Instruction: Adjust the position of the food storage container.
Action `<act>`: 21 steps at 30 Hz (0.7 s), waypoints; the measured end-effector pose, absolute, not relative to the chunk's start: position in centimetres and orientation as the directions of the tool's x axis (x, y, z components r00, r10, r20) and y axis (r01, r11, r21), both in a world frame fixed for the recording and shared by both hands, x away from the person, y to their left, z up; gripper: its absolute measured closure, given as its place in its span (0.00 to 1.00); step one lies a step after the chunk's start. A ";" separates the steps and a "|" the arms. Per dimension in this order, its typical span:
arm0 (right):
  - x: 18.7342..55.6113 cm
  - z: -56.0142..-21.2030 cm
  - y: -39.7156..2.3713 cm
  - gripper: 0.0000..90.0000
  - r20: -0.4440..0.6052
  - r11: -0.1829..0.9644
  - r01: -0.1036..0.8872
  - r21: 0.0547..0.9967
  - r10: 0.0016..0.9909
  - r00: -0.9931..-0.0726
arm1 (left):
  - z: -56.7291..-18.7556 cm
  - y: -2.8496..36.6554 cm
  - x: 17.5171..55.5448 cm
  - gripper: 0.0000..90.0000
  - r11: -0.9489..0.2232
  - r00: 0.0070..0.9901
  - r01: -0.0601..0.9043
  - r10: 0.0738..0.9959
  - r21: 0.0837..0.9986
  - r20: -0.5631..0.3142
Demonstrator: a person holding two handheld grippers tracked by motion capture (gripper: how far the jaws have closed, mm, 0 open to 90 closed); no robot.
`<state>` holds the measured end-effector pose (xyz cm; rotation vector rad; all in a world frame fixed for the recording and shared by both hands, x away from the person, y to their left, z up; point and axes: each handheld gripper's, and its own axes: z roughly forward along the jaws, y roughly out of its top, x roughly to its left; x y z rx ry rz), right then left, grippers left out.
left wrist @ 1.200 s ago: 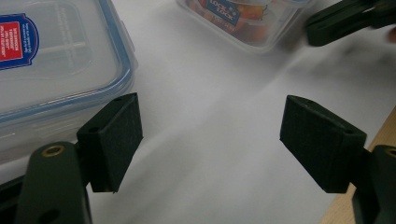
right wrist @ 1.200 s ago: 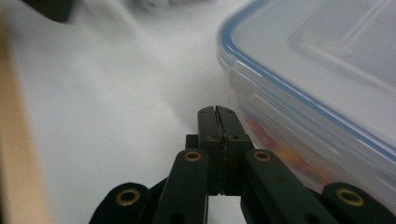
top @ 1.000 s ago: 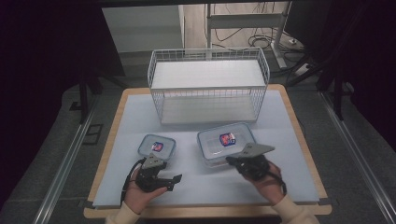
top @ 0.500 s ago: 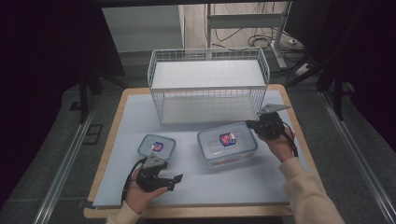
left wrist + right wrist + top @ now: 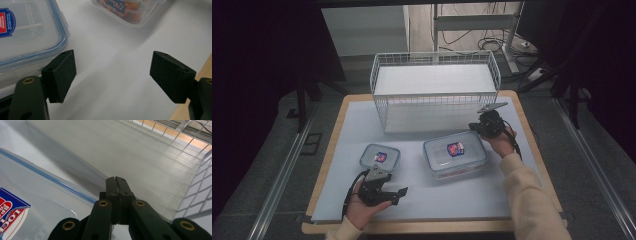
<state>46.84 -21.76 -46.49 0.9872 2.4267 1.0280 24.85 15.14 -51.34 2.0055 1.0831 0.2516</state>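
Two clear lidded food containers lie on the white mat: a small one (image 5: 380, 156) at the left and a larger one (image 5: 455, 154) with a red label in the middle. My left gripper (image 5: 398, 194) rests near the front edge, just in front of the small container, pointing right. In the left gripper view its jaws (image 5: 112, 75) stand wide open over bare mat, the small container (image 5: 25, 32) beside the left jaw. My right gripper (image 5: 473, 128) hovers at the far right corner of the large container, shut with nothing in it (image 5: 116, 180), above the lid's edge (image 5: 37, 192).
A white wire basket (image 5: 435, 90) stands at the back of the table, just beyond the right gripper; its mesh (image 5: 197, 187) is close on the right in the right gripper view. The wooden table edge (image 5: 532, 145) runs along the right.
The right hand has swung from the front of the large container, round its right side, to its far right corner by the basket. The left hand has stayed put.
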 end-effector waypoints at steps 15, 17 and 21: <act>47.7 -46.7 -21.2 1.00 -0.050 0.562 0.451 0.694 0.662 -0.748 | -51.4 15.0 24.8 0.23 -0.298 0.613 0.603 0.767 0.740 -0.190; 48.0 -46.7 -21.3 1.00 -0.043 0.573 0.448 0.686 0.647 -0.761 | -51.4 15.1 24.9 0.23 -0.295 0.610 0.606 0.768 0.739 -0.194; 48.0 -46.6 -21.5 1.00 -0.019 0.599 0.468 0.650 0.628 -0.778 | -51.5 15.1 24.9 0.23 -0.295 0.610 0.606 0.768 0.739 -0.195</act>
